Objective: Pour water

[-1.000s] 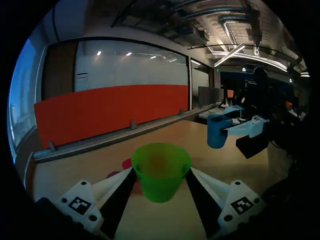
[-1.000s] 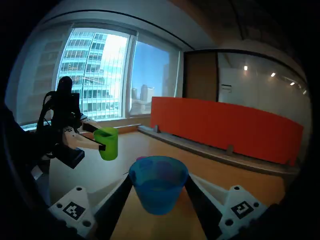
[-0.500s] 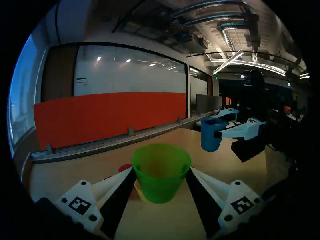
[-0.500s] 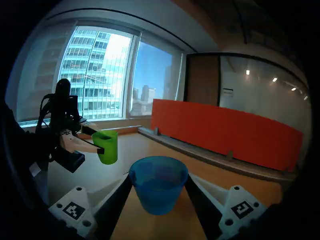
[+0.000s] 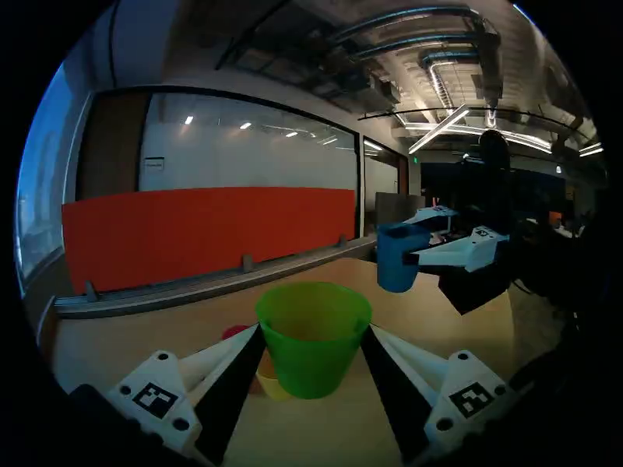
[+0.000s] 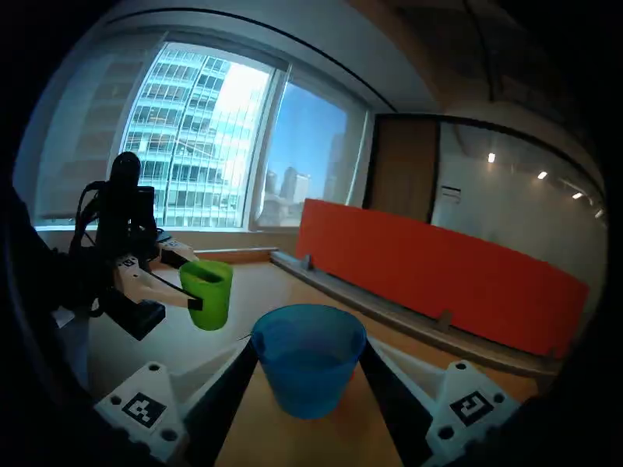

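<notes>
Fingers [image 5: 226, 373] hold green cup [image 5: 314, 342] upright near blue cup [image 5: 397, 258].

Two tools: the left tool [image 5: 311, 336] and the right tool [image 6: 309, 346]. Three cups: one green cup [image 5: 315, 366], one blue cup [image 6: 309, 381], one yellow cup [image 5: 269, 383]. One unclear red item [image 5: 234, 332] lies on the one tabletop [image 5: 117, 336].
</notes>
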